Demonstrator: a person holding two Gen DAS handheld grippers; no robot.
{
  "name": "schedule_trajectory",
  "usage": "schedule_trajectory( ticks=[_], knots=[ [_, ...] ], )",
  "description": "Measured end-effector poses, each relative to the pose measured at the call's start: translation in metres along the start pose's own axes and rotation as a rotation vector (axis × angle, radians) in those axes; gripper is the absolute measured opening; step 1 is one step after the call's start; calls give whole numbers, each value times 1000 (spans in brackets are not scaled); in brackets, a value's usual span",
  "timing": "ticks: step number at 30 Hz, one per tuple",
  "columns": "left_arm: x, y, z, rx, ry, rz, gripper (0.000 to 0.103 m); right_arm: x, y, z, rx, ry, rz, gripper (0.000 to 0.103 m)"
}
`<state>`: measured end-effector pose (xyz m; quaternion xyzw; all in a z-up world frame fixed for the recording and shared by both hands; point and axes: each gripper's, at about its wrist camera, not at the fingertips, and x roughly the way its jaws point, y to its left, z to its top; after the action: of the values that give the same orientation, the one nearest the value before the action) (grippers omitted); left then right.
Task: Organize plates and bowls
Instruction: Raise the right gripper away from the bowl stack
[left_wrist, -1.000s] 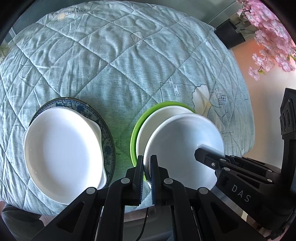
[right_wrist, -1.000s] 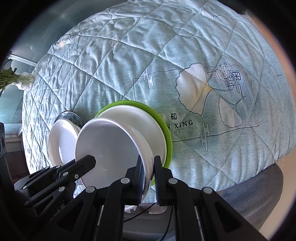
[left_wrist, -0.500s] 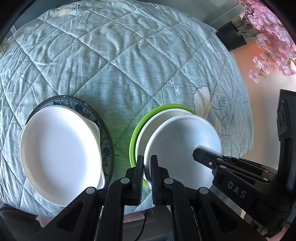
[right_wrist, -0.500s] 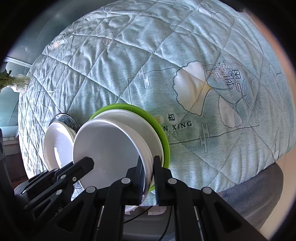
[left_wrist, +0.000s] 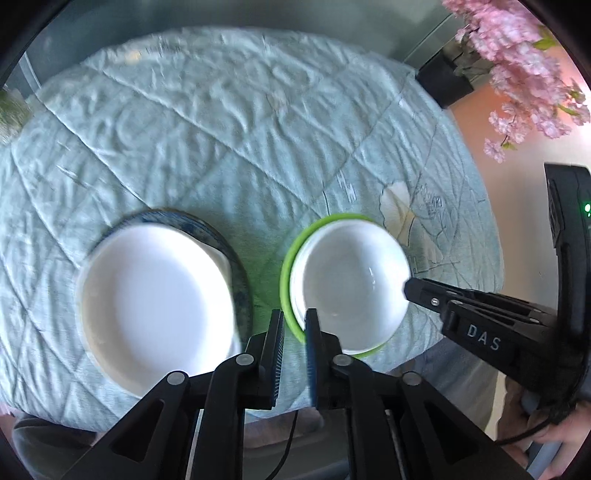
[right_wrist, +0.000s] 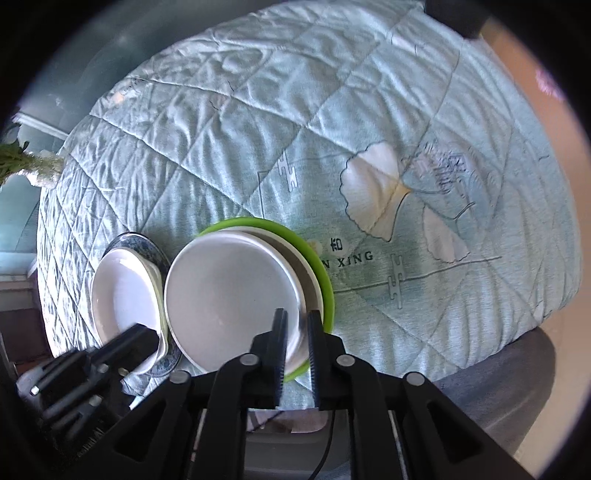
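Observation:
A white bowl sits nested in another white dish on a green plate near the table's front edge; it also shows in the right wrist view. To its left a white dish rests on a blue-patterned plate. My left gripper is open, just off the green plate's left rim, holding nothing. My right gripper is open with its fingers astride the bowl's near rim; it also shows in the left wrist view.
The round table wears a quilted pale-green cloth. Pink blossoms and a dark pot stand beyond the far right edge. A white-flowered plant is off the far left.
Both grippers have opened and let go of the white bowl, which now sits in the stack on the green plate. Both cameras have pulled back and upward.

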<state>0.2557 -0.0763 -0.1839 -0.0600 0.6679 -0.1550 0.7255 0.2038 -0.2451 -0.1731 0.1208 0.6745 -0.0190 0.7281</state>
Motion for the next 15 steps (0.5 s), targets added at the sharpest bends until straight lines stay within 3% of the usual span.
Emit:
schedule_trajectory(
  ticks=[1, 2, 3, 4, 5, 6, 7, 9, 15],
  knots=[
    [-9, 1, -2, 8, -28, 12, 16, -6, 1, -3, -19, -21, -18, 25],
    [-20, 3, -6, 17, -59, 30, 21, -12, 2, -7, -39, -45, -37, 43],
    [-30, 4, -9, 24, -89, 49, 40, -17, 2, -10, -53, -66, -50, 53],
    [-43, 6, -14, 27, -132, 79, 64, -23, 3, -14, -67, -94, -60, 71],
    [-52, 7, -18, 21, -172, 100, 75, -29, 4, -17, -87, -116, -55, 82],
    [-65, 9, -24, 7, -229, 127, 91, -35, 9, -23, -127, -139, -32, 82],
    [-76, 12, -30, -4, -277, 144, 98, -39, 12, -26, -159, -150, -24, 83],
    [-95, 17, -42, -11, -340, 152, 98, -47, 22, -35, -213, -173, -28, 86],
    [-123, 33, -69, -16, -380, 182, 96, -58, 35, -57, -280, -219, -58, 87]
  ],
)
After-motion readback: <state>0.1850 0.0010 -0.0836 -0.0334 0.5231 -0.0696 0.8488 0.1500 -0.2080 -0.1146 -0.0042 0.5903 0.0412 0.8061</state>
